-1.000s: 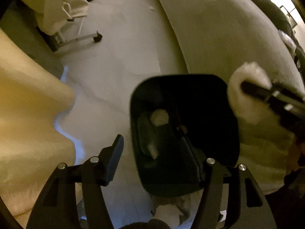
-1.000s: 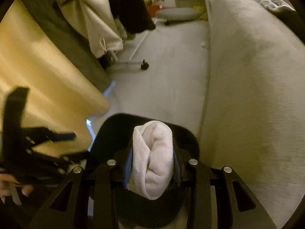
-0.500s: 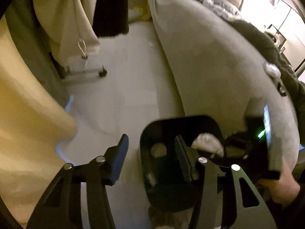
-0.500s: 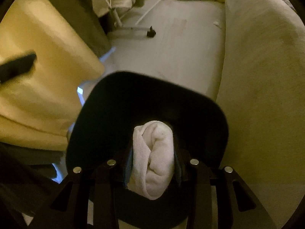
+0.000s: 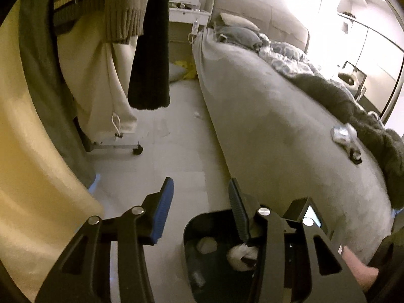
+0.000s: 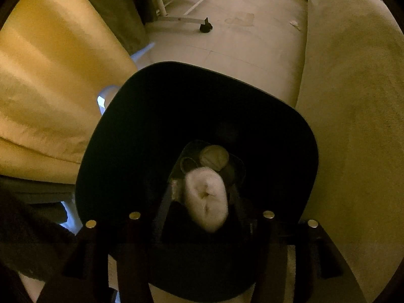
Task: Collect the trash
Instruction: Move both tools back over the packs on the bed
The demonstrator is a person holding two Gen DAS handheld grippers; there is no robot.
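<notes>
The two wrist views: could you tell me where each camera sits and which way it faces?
Left wrist: on the left gripper, angled down over floor, bed and black bin; its empty fingers and a hand show.
Right wrist: on the right gripper, looking steeply down into the bin; its dark fingers flank a white wad.
Shared: bin, wad, bed.

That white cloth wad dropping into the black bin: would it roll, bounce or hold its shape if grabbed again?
The white cloth wad looks soft and loosely rolled, so it probably squashes and unfurls. It likely lands dead in the black bin, without bouncing. It seems light.
</notes>
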